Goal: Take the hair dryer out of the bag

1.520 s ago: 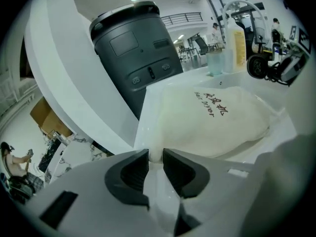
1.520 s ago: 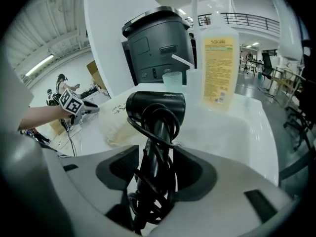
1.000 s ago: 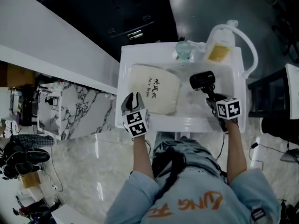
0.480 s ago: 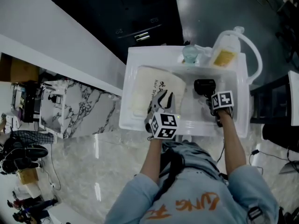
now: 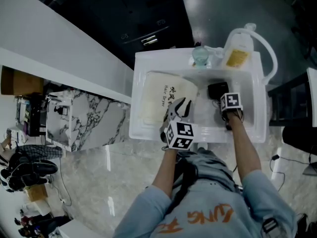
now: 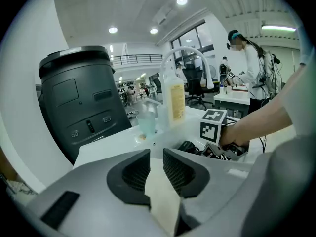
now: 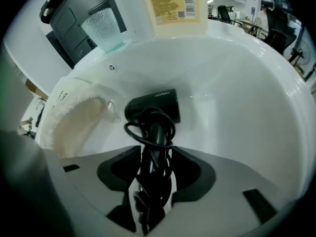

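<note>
A cream drawstring bag (image 5: 158,100) lies in the left half of the white basin (image 5: 195,133). My left gripper (image 5: 179,105) is at the bag's right edge, shut on a fold of the cream fabric (image 6: 160,191). The black hair dryer (image 5: 216,89), its cord wound round the handle, is outside the bag, low in the basin's right half. My right gripper (image 5: 225,98) points steeply down and is shut on the dryer's handle (image 7: 154,147). The dryer's head (image 7: 155,105) is close to the basin floor; I cannot tell if it touches. The bag's open mouth (image 7: 74,117) lies to its left.
A yellow-labelled bottle (image 5: 237,53) and a clear cup (image 5: 200,56) stand on the basin's far rim, beside a curved white tube (image 5: 267,53). A tall dark machine (image 6: 79,102) stands behind the basin. A person (image 6: 249,58) stands at a distant table.
My left gripper has swung right along the bag's near side to its right edge, and the bag has shifted with it. My right gripper has sunk, carrying the hair dryer lower into the basin.
</note>
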Motion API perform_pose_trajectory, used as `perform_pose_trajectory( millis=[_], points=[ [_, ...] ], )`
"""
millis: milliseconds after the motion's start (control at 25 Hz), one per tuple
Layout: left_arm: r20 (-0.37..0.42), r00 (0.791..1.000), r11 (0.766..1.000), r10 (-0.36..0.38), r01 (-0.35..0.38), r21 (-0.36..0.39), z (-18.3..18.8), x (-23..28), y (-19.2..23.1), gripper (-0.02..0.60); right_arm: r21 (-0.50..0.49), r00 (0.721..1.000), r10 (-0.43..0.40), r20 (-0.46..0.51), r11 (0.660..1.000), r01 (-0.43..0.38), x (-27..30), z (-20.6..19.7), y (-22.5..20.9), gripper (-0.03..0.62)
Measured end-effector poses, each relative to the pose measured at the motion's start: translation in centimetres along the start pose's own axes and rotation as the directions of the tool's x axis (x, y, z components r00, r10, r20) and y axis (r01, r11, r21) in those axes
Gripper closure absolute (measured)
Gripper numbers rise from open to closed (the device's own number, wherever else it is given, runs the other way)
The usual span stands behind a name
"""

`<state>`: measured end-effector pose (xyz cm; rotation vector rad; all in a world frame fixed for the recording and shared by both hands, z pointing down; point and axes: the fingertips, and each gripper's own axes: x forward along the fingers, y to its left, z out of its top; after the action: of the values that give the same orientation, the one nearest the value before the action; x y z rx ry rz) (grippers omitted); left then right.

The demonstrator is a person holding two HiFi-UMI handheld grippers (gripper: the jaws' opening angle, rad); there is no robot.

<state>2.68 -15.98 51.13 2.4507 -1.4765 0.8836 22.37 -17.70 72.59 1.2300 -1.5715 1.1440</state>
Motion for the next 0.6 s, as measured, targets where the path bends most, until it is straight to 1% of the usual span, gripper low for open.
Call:
perform_pose_trajectory(
  millis=[40, 80, 120, 160, 240, 360, 400, 480, 560, 600],
  points=[
    [0.001, 1.000, 1.000, 0.000, 0.000, -0.003, 0.0, 0.0, -0.1, 0.503, 0.000, 1.000, -0.015, 0.006, 1.000, 0.015, 0.0, 0.2, -0.3, 0.401],
    [0.002, 1.000, 1.000, 0.000, 0.000, -0.008, -0.1, 0.0, -0.2, 0.503, 0.001, 0.999, -0.029, 0.018, 1.000, 0.029, -0.1, 0.4, -0.5, 0.408],
    [0.005, 1.000, 1.000, 0.001, -0.001, -0.014, -0.1, 0.1, -0.2, 0.503, 0.003, 0.999, -0.033, 0.030, 0.999, 0.033, -0.3, 0.6, -0.7, 0.399],
    [0.009, 1.000, 1.000, 0.002, -0.002, -0.022, -0.1, 0.0, -0.3, 0.503, 0.009, 0.999, -0.024, 0.039, 1.000, 0.023, -0.5, 0.8, -0.6, 0.404],
    [0.015, 1.000, 0.999, 0.002, -0.002, -0.036, -0.2, 0.0, -0.4, 0.503, 0.039, 0.997, 0.018, 0.070, 0.999, -0.021, -1.1, 1.0, -0.2, 0.401],
    [0.035, 0.999, 0.998, 0.000, 0.003, -0.066, 0.1, -0.3, -0.8, 0.503, 0.059, 0.987, 0.058, 0.153, 0.996, -0.067, -3.0, 1.8, 0.0, 0.404],
    [0.050, 0.999, 0.996, 0.000, 0.004, -0.086, 0.3, -0.3, -0.9, 0.503, 0.061, 0.980, 0.071, 0.189, 0.995, -0.084, -3.8, 2.3, 0.2, 0.420],
    [0.085, 0.996, 0.989, 0.000, 0.013, -0.150, 0.9, -0.4, -0.9, 0.503, 0.070, 0.959, 0.097, 0.265, 0.990, -0.120, -5.7, 3.4, 0.7, 0.469],
    [0.123, 0.992, 0.976, -0.003, 0.030, -0.216, 1.5, -0.5, -0.9, 0.505, 0.075, 0.933, 0.115, 0.340, 0.986, -0.149, -7.9, 4.3, 1.2, 0.515],
    [0.139, 0.990, 0.971, -0.004, 0.037, -0.236, 1.9, -0.6, -1.0, 0.505, 0.072, 0.918, 0.120, 0.379, 0.985, -0.159, -9.0, 4.9, 1.5, 0.542]
  ],
)
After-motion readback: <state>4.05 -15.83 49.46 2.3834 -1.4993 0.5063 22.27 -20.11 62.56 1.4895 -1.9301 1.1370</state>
